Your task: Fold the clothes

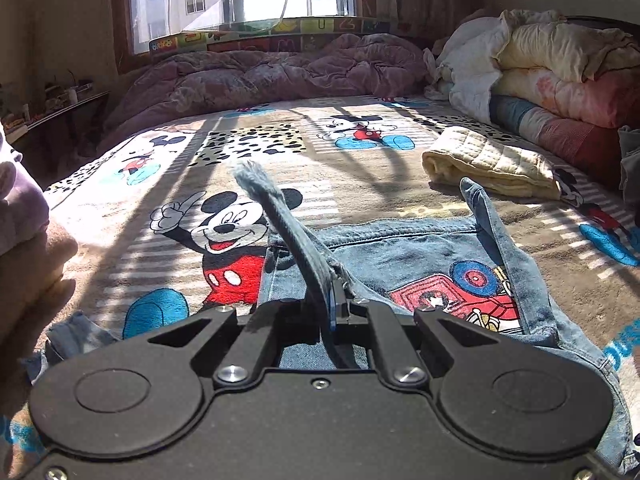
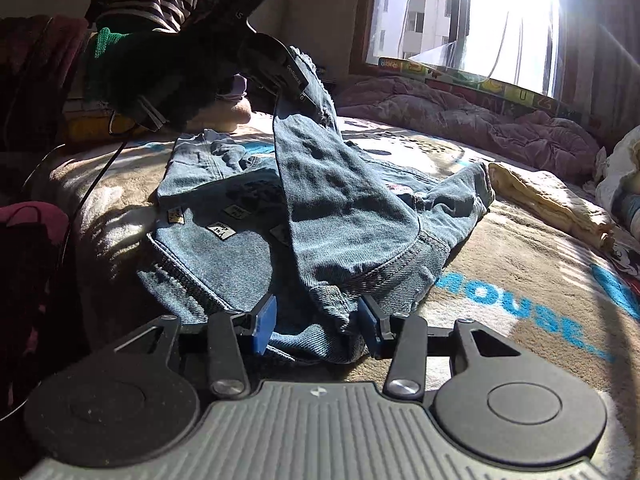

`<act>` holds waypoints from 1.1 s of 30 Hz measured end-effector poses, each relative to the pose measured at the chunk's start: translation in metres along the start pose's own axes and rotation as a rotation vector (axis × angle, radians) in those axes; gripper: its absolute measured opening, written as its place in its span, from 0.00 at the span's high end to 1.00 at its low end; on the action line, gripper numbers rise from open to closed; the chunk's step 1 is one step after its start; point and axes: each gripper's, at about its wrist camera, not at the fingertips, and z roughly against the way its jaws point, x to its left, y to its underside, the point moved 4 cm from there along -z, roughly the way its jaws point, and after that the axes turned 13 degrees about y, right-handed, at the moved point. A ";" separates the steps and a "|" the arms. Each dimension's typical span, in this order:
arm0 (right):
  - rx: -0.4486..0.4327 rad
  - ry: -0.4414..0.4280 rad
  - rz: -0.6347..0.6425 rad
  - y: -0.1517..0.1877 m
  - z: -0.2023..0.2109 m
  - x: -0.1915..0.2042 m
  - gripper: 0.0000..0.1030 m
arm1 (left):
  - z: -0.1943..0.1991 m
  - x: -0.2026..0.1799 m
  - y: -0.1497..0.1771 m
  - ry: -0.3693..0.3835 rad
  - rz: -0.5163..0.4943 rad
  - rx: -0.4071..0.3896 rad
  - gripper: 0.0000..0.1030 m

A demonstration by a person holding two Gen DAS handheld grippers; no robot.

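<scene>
On the cartoon-print blanket covering the bed, the word "MOUSE" is printed in large blue capitals, read in the right wrist view just beside the denim garment. In the left wrist view, blue letters are seen on the same blanket at the right edge, only partly legible, perhaps "DUS". On the colourful alphabet mat set along the window sill, a "U" is made out in the right wrist view; the other characters are too blurred. Small lettering is printed on the left gripper in the right wrist view, but it cannot be read. The patches on the denim bear marks too small to read.
</scene>
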 end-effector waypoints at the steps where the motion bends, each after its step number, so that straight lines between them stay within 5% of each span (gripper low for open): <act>1: -0.018 0.000 0.003 -0.001 0.001 0.001 0.56 | 0.000 0.000 0.001 0.002 -0.002 0.000 0.96; 5: 0.071 -0.046 0.046 0.005 -0.009 0.007 0.51 | -0.003 0.003 0.007 0.002 0.003 0.009 0.96; 10: -0.046 -0.036 0.035 -0.009 0.009 0.005 0.52 | -0.002 0.007 0.005 0.016 0.018 -0.007 0.96; 15: 0.115 -0.064 -0.005 0.007 -0.015 0.003 0.49 | -0.007 0.006 0.008 0.011 -0.005 0.007 0.96; 20: 0.111 -0.081 0.017 0.004 -0.009 0.003 0.49 | -0.004 0.010 0.013 0.029 0.017 -0.002 0.96; 23: 0.077 -0.121 -0.043 -0.007 -0.002 -0.012 0.51 | 0.000 0.012 0.018 0.036 0.020 -0.005 0.96; 26: -0.035 -0.057 -0.111 -0.024 -0.002 -0.031 0.50 | -0.002 0.015 0.026 0.035 0.029 0.002 0.96; 29: -0.052 -0.004 -0.131 -0.033 -0.023 -0.041 0.47 | -0.012 0.021 0.037 0.014 0.056 0.035 0.95; 31: 0.008 -0.015 -0.139 -0.031 -0.041 -0.039 0.43 | -0.020 0.029 0.045 -0.027 0.088 0.087 0.83; 33: 0.120 -0.044 -0.119 -0.022 -0.059 -0.030 0.32 | -0.025 0.038 0.052 -0.080 0.124 0.131 0.51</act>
